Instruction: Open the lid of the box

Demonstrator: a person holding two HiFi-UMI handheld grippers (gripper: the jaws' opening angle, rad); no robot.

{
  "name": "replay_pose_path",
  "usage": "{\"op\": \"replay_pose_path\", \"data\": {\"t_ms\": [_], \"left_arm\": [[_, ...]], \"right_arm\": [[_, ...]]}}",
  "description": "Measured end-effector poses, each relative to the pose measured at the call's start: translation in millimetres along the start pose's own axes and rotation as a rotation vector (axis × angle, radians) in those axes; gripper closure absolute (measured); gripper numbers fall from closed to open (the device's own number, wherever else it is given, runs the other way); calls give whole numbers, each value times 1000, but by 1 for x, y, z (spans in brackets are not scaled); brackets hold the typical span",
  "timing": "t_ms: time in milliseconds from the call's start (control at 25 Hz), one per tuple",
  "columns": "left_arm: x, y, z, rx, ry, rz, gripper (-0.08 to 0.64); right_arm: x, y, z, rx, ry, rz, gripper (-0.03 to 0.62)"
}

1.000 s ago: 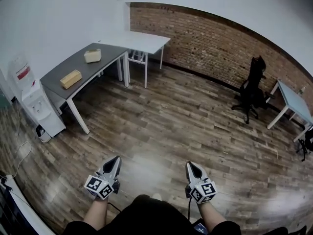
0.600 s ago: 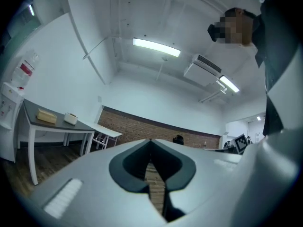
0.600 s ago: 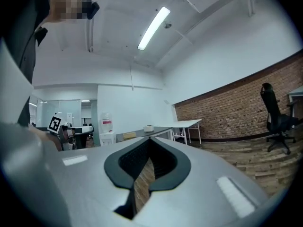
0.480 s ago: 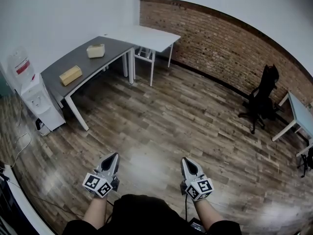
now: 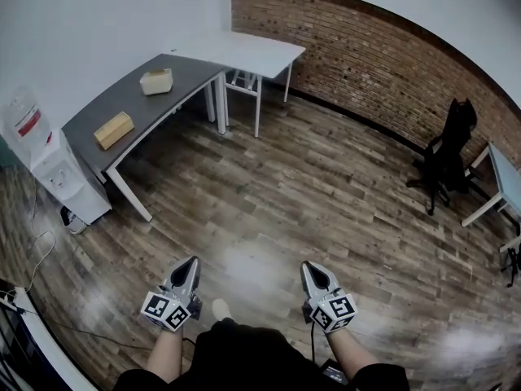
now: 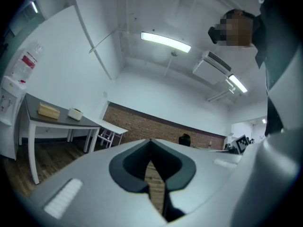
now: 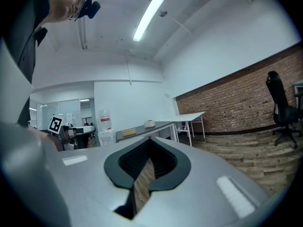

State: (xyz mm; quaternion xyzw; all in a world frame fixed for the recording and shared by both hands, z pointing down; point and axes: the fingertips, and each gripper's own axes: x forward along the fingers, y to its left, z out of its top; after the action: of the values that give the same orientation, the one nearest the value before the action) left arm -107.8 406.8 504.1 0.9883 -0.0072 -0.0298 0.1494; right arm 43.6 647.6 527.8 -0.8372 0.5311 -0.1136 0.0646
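Desk being closed in on, lid untouched

Left gripper and right gripper are being carried well short of the desk, jaws pressed together, empty; the tan box and pale box on it are being brought slightly nearer.

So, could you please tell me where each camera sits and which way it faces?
Head view: on the person's head, looking steeply down at the wooden floor and grey table; both forearms, left gripper and right gripper show.
Left gripper view: on the left gripper, looking along its shut fingers toward the brick wall; torso at right.
Right gripper view: on the right gripper, facing the brick wall and office chair; torso at left.
Shared: all three see the grey table.
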Motion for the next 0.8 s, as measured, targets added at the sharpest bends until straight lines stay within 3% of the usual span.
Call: {"op": "replay_pose_path", "data": {"t_ms": [320, 800], "left_arm": [[30, 71, 35, 9, -37, -15, 560], [0, 162, 51, 4, -40, 113, 560]], "right_arm": [[83, 14, 20, -32, -22, 4, 590], [183, 56, 12, -49, 52, 108, 589]]}}
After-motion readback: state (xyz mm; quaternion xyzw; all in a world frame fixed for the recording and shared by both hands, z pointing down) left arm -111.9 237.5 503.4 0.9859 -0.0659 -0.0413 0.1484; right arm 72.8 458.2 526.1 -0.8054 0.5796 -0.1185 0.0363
